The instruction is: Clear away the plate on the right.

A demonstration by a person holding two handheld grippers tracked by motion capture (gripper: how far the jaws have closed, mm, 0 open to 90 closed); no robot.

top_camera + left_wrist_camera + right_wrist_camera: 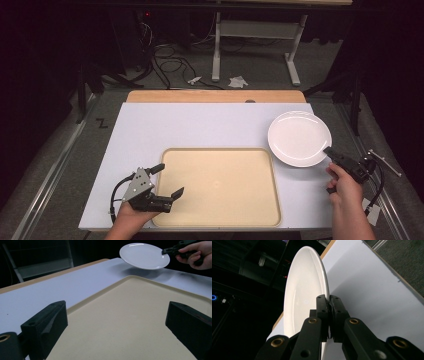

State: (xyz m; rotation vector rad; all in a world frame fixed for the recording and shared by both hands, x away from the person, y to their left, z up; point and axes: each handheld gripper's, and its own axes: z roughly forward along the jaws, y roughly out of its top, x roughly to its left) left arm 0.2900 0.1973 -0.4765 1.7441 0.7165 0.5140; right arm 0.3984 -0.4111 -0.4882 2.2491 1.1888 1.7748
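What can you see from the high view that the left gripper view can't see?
High view alone: the left tongs' whole body in a hand, and floor cables. Left gripper view alone: a shadow under the plate, so it is lifted off the table. Both: the right tongs pinching the plate's rim, and the tray.

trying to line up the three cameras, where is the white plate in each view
High view: the white plate sits at the right, above the tray's far right corner, its rim pinched by the right gripper.
Left gripper view: top centre-right, lifted off the table, beyond the tray.
Right gripper view: seen edge-on, centre-left, clamped between the jaws.
Shared landmark: the right gripper on the plate's rim.
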